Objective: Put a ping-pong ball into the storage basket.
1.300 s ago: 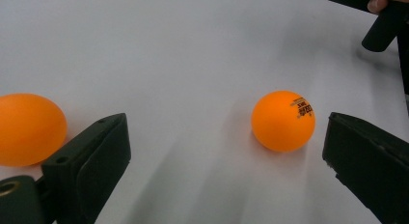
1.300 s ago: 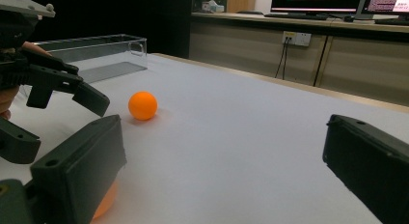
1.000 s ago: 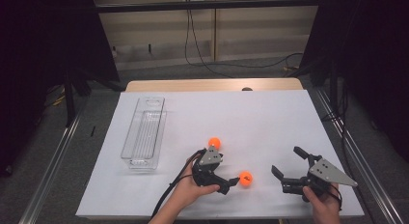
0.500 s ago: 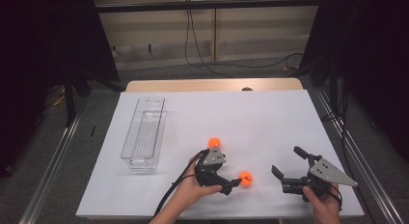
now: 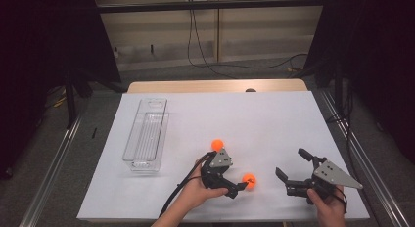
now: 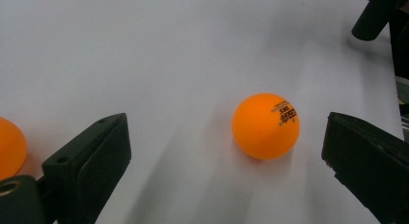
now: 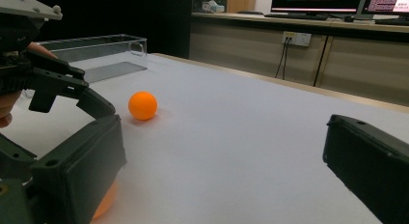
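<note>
Two orange balls lie on the white table cover (image 5: 264, 119). The near ball (image 5: 249, 180) (image 6: 265, 126) sits between the open jaws of my left gripper (image 5: 239, 177) (image 6: 226, 151), closer to the right jaw and touching neither. The far ball (image 5: 217, 145) (image 7: 143, 105) rests just beyond that gripper and peeks in at the left edge of the left gripper view (image 6: 9, 147). My right gripper (image 5: 289, 162) (image 7: 226, 147) stands open and empty to the right, jaws pointing left at the balls. In its view the left gripper (image 7: 46, 81) shows at the left.
A clear plastic tray (image 5: 145, 134) (image 7: 96, 55) lies empty on the left part of the table. The table's front edge runs close under both hands. A bare wooden strip (image 5: 215, 86) borders the far edge.
My left gripper has edged a little to the right, bringing its jaws around the near ball. The balls and the right gripper have stayed put.
</note>
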`<state>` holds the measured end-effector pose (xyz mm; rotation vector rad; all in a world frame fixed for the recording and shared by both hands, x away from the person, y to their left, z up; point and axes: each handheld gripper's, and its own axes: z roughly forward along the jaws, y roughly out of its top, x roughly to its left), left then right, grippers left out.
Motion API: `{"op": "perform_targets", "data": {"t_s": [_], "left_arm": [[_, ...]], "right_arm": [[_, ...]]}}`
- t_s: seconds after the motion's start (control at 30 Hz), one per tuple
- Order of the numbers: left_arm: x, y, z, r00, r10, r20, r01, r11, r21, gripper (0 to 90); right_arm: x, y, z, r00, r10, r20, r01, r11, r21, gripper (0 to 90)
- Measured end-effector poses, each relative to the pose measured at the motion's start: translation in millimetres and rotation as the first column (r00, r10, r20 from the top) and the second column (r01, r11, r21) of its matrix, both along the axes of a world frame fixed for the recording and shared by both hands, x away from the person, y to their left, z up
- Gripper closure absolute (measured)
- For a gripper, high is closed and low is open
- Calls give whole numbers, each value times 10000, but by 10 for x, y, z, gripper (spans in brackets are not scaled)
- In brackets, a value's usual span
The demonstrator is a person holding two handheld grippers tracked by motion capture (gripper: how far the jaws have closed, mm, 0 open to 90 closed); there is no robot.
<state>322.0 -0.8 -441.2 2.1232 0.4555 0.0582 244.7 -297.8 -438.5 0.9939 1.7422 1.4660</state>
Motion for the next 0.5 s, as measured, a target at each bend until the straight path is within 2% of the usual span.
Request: {"op": "perform_targets", "data": {"t_s": [0.5], "left_arm": [[-5, -82, 0, 9998, -211, -49, 211, 9997, 105, 35]], "right_arm": [[1, 2, 0, 10000, 9, -1, -9, 10000, 0, 6]]}}
